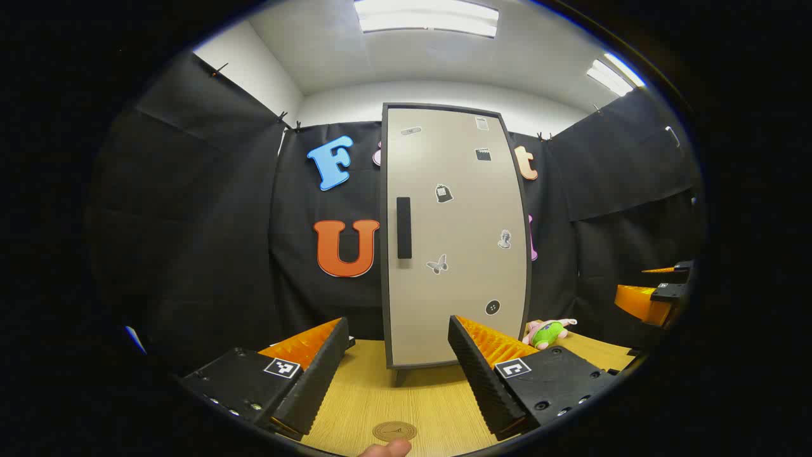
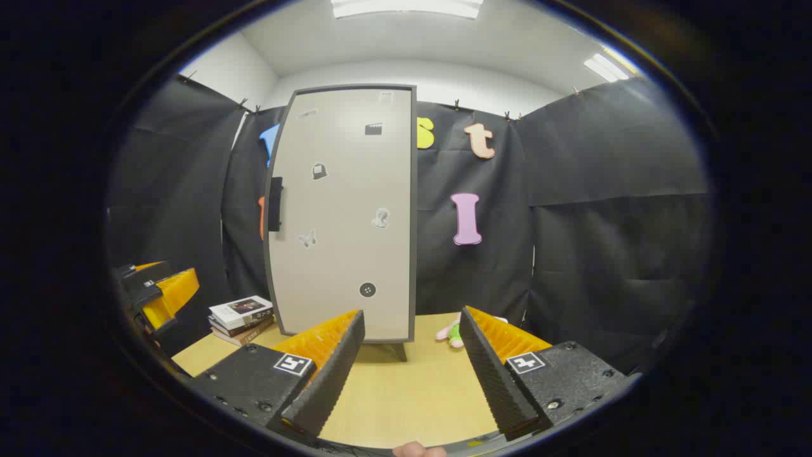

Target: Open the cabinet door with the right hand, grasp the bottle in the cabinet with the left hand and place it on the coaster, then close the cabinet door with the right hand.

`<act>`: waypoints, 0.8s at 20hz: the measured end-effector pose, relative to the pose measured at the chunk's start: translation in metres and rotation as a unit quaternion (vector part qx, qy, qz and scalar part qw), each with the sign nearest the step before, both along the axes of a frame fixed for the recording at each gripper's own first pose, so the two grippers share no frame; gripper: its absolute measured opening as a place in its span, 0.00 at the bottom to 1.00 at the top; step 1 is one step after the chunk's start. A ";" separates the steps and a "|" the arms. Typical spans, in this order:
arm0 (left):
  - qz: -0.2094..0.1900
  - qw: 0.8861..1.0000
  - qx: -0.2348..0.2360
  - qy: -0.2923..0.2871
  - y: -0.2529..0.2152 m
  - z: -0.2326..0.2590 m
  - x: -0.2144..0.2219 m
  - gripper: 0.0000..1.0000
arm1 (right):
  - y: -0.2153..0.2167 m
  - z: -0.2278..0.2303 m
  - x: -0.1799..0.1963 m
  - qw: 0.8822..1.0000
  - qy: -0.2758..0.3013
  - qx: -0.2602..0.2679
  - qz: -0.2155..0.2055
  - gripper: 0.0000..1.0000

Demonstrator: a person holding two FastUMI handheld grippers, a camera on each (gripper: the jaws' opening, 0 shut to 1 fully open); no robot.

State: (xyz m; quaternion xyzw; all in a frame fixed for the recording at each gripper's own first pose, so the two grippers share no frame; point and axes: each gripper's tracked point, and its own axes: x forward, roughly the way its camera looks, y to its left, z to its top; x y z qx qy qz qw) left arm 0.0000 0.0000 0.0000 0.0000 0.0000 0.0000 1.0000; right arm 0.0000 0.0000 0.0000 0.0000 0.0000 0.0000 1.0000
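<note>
While the cabinet door (image 2: 346, 209) stands closed, hiding the bottle presumably behind it, I log items left to right. Books (image 2: 242, 316): stacked left of cabinet, clear of the swing, I judge. Handle (image 2: 275, 204): on the door's left edge; my right gripper (image 2: 412, 362), jaws wide and empty, should approach squarely. Coaster (image 1: 394, 431): on table (image 1: 380, 387) before my left gripper (image 1: 398, 368), wide, empty. Plush toy (image 1: 549, 331): right of cabinet.

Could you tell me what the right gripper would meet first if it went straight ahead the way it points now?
Probably the cabinet door, near its right edge; the right gripper has open jaws over bare table, though depth is unclear.
</note>
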 end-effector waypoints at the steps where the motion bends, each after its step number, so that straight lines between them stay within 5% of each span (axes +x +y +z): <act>1: 0.000 1.000 0.000 0.000 0.000 0.000 0.000 0.95 | 0.000 -0.001 0.000 1.000 0.000 0.000 0.000 0.96; 16: -0.004 1.000 -0.005 0.000 0.005 -0.002 0.003 0.95 | 0.001 0.003 0.000 1.000 -0.001 -0.001 -0.001 0.96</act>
